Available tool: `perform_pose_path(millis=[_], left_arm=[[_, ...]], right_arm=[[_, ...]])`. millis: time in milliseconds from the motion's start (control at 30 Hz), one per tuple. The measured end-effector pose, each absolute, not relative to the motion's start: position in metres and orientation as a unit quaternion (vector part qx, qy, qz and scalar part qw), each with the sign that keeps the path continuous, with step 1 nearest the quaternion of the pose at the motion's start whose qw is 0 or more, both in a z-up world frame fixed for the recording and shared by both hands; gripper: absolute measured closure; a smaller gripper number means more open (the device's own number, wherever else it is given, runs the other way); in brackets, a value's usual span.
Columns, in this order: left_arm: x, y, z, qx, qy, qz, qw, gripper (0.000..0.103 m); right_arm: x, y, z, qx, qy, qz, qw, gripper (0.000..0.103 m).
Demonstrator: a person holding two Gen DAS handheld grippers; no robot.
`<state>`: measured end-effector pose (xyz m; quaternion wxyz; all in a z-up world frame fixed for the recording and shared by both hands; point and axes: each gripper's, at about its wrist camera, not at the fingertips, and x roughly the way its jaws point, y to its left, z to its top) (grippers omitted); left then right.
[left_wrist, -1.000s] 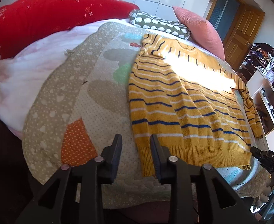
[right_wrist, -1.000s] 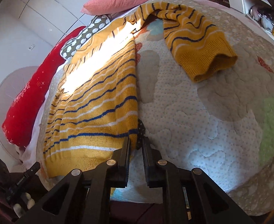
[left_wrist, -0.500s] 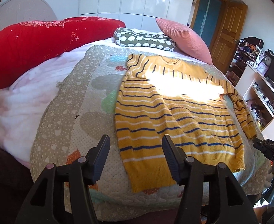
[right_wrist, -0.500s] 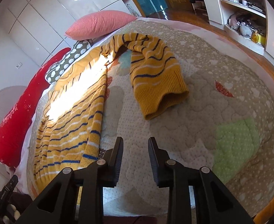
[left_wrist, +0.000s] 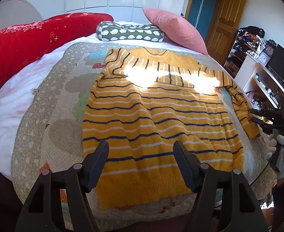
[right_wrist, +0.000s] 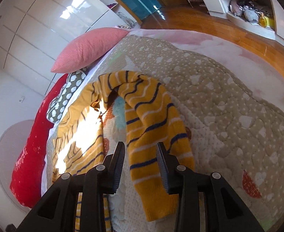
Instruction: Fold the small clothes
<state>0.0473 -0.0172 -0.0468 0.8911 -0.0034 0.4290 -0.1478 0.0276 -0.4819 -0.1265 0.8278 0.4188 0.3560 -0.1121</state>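
A yellow knitted sweater [left_wrist: 157,116] with navy and white stripes lies flat on the quilted bedspread [left_wrist: 51,104]. One sleeve is folded across the chest; the other sleeve [left_wrist: 242,108] trails down the right edge. My left gripper [left_wrist: 141,150] is open wide and empty above the sweater's hem. My right gripper [right_wrist: 140,150] is open, its jaws on either side of the right sleeve [right_wrist: 151,127] just above the cuff, not closed on it. In the left wrist view the right gripper [left_wrist: 269,119] shows beside that sleeve, held by a gloved hand.
A red bolster [left_wrist: 31,44], a green patterned pillow [left_wrist: 130,31] and a pink pillow [left_wrist: 172,29] line the head of the bed. A white shelf unit [left_wrist: 262,77] and a wooden door [left_wrist: 223,23] stand to the right. Wooden floor [right_wrist: 219,23] lies beyond the bed.
Both grippers have opened and let go of the sweater's hem corners. The left one drew back over the hem. The right one moved up to straddle the right sleeve.
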Motion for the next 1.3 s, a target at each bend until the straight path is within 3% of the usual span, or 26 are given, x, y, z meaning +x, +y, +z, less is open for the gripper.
perform_pose_path(millis=[200,400,500,767,967,1067,1133,1200,1300], left_arm=[[0.057,-0.026,-0.061,0.0,0.448,-0.154,0.88,0.035],[0.064,-0.038,-0.066,-0.003,0.456,-0.168,0.874,0.035],[0.064,-0.032,-0.066,-0.007,0.455,-0.162,0.876,0.035],[0.072,0.009,-0.069,-0.042,0.452,-0.122,0.883,0.035],[0.07,0.032,-0.068,-0.061,0.447,-0.099,0.887,0.035],[0.07,0.042,-0.068,-0.063,0.447,-0.089,0.888,0.035],[0.07,0.047,-0.066,-0.061,0.444,-0.083,0.89,0.035],[0.073,0.05,-0.062,-0.056,0.437,-0.081,0.894,0.035],[0.087,0.048,-0.059,-0.054,0.436,-0.093,0.893,0.035]], right_arm=[[-0.007,-0.48,-0.139,0.37,0.369,-0.172,0.835,0.06],[-0.013,-0.468,-0.147,0.356,0.372,-0.132,0.847,0.059],[0.005,-0.467,-0.145,0.349,0.387,-0.103,0.847,0.094],[0.077,-0.425,-0.034,0.207,0.33,-0.109,0.915,0.094],[0.16,-0.309,0.022,0.114,0.318,0.021,0.941,0.094],[0.188,-0.239,0.006,0.09,0.356,0.133,0.921,0.09],[0.2,-0.208,-0.01,0.087,0.38,0.195,0.9,0.081],[0.197,-0.197,-0.019,0.092,0.382,0.216,0.894,0.077],[0.187,-0.22,-0.021,0.129,0.364,0.193,0.902,0.063]])
